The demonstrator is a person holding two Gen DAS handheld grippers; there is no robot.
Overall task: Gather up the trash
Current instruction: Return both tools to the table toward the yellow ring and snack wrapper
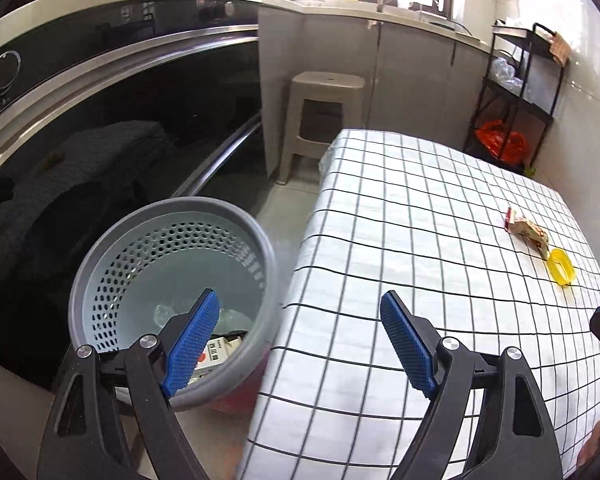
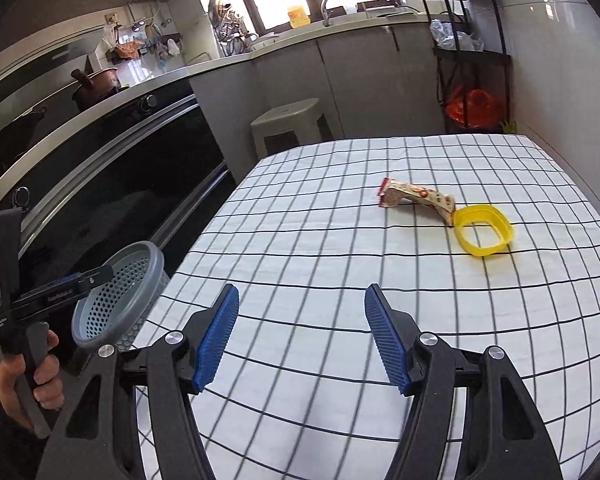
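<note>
Trash wrapper and yellow ring remain on the tabletop; both hand-held grippers, left and right, gape empty. Next, probably reach the wrapper.

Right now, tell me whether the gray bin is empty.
Not empty: the gray bin holds clear crumpled plastic and a printed carton.

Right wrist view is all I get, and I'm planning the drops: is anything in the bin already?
Observer: Yes. The left wrist view looks down into the bin, and a printed carton lies at the bottom.
Operator: Anything else inside?
Observer: Crumpled clear plastic, next to the carton.
Operator: Is the left gripper open?
Observer: The left gripper is open and empty. In its view, one finger overlaps the bin and the other overlaps the table.
</note>
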